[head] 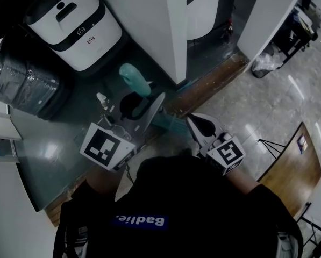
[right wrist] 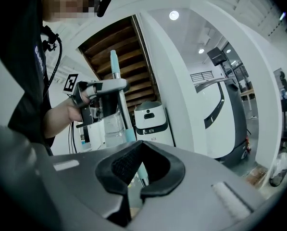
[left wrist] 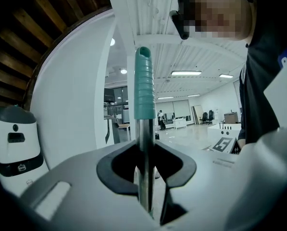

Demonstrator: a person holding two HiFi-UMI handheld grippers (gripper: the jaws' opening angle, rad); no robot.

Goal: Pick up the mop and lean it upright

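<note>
My left gripper (left wrist: 144, 163) is clenched on the mop (left wrist: 144, 138). The bare metal shaft runs straight up through the slot between its jaws with both black pads pressed against it. The ribbed teal grip (left wrist: 143, 88) stands upright above them.

In the head view the pole rises just beside the near corner of the white machine (head: 74, 20), and the left gripper holds it a little below the teal top.

My right gripper (right wrist: 139, 174) sits on the far side of the pole from the white machine and lower on it than the left one. Its jaws stand slightly apart with only a narrow slit between the pads, and nothing is clamped in them. Through the opening in the pads I see a teal lower stretch of the pole just beyond the tips. I cannot tell whether the tips touch it.

In the right gripper view the pole leans a little, its top tipped away from the white machine, which stands behind it.

A white pillar (head: 165, 31) stands just beside the white machine, on the side towards the mop. A dark wrapped bundle (head: 20, 85) lies against the machine's other side. The wooden stair underside (right wrist: 117, 37) hangs above the machine. A wooden table (head: 292, 168) stands well apart from it, past my right gripper.
</note>
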